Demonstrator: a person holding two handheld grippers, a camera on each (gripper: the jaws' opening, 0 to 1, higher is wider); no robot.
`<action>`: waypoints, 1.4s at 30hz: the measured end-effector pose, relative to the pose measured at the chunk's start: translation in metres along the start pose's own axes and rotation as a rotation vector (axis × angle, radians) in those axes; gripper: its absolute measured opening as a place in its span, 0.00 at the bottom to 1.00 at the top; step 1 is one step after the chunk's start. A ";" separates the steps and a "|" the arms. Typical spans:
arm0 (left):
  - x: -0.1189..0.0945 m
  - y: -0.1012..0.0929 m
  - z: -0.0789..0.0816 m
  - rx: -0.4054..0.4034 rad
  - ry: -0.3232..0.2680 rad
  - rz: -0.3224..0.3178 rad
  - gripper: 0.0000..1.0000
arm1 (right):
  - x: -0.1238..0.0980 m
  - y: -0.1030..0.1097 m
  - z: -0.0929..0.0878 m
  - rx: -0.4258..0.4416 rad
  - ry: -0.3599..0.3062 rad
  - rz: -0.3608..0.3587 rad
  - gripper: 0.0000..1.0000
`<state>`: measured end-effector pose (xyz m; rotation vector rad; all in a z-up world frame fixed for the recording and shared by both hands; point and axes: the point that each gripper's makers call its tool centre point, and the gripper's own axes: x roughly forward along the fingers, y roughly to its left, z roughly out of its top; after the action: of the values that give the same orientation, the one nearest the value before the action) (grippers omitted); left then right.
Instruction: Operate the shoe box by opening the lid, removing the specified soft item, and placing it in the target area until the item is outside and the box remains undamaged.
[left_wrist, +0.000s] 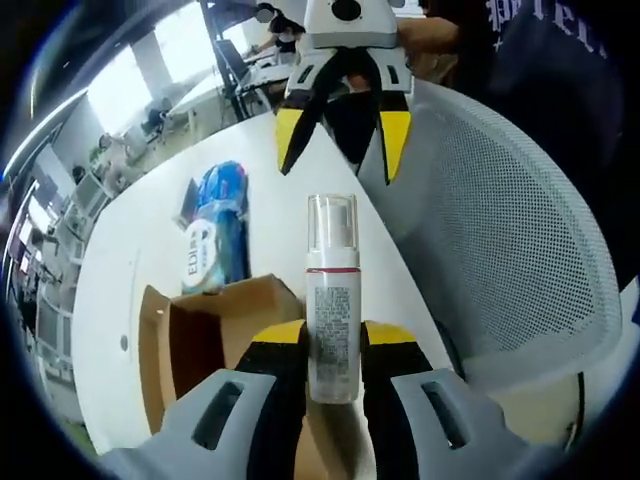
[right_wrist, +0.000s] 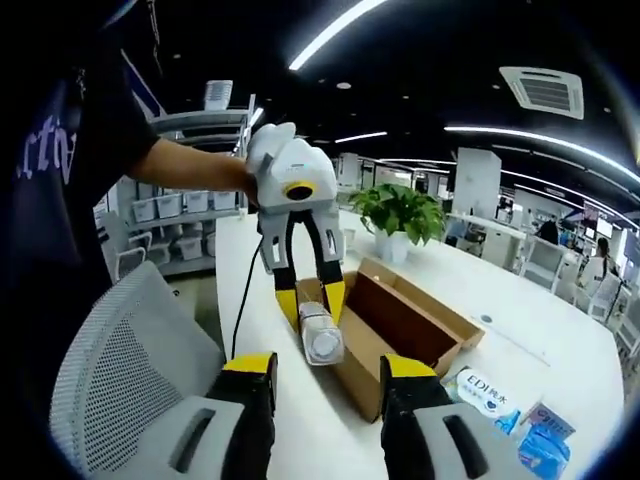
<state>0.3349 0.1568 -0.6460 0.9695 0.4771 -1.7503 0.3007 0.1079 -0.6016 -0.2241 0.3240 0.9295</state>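
White pump bottle (left_wrist: 332, 310) clamped in left gripper (left_wrist: 332, 345) jaws; right gripper (right_wrist: 325, 375) jaws apart.

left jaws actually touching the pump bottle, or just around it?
Touching. In the left gripper view the left gripper has both yellow-tipped jaws pressed against the sides of the pump bottle, no gap visible. The right gripper view shows the same clamp above the open shoe box.

At frame centre the left gripper (right_wrist: 311, 297) pinches a clear-capped bottle (right_wrist: 320, 335) over the open cardboard box (right_wrist: 400, 330). The right gripper (right_wrist: 327, 378) gapes, empty, at bottom centre.
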 end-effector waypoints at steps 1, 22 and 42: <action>0.001 -0.001 0.001 0.003 -0.003 -0.004 0.18 | 0.001 0.001 0.000 -0.002 0.000 0.002 0.38; 0.016 -0.013 0.028 0.049 -0.058 -0.052 0.18 | 0.005 0.011 -0.002 -0.022 0.004 0.030 0.20; 0.030 -0.009 0.029 0.057 -0.063 -0.035 0.19 | 0.007 0.009 -0.008 -0.117 0.079 -0.004 0.15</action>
<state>0.3111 0.1219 -0.6537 0.9487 0.4077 -1.8285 0.2953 0.1155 -0.6122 -0.3697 0.3418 0.9381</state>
